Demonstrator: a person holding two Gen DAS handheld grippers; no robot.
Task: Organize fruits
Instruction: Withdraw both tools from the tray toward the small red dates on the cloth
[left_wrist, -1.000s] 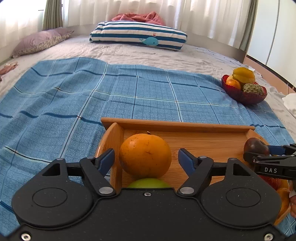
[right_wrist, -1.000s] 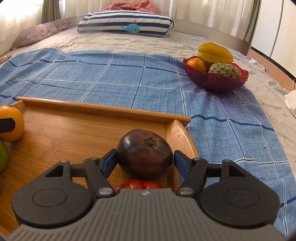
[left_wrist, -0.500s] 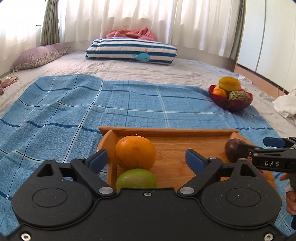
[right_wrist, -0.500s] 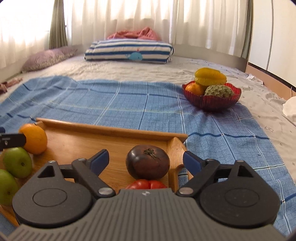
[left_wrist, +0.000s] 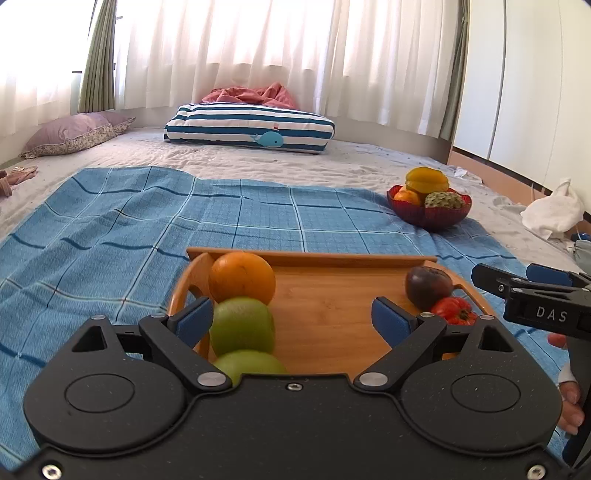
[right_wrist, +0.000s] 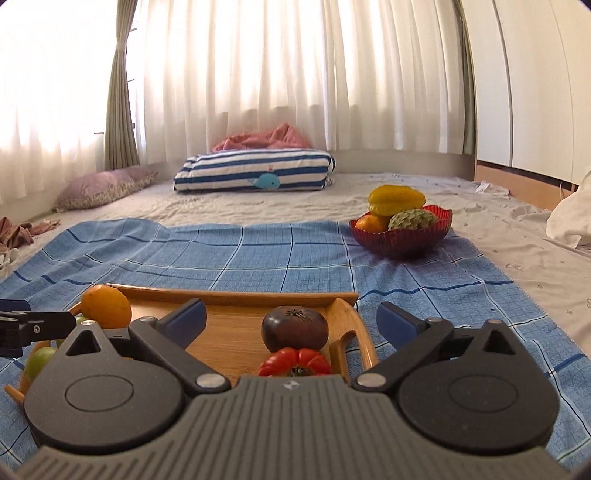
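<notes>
left gripper (left_wrist: 291, 319) wide apart, empty, green apple (left_wrist: 242, 325) by one pad | right gripper (right_wrist: 291, 323) jaws opening, holding nothing, dark tomato (right_wrist: 294, 328) loose on wooden tray (right_wrist: 236, 297)

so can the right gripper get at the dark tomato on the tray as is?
Probably yes. The right gripper, jaws opening and empty, faces the dark tomato; only the red tomato lies nearer, low in front.

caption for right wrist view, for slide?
Right gripper opening above wooden tray holding dark tomato and red tomato.
</notes>
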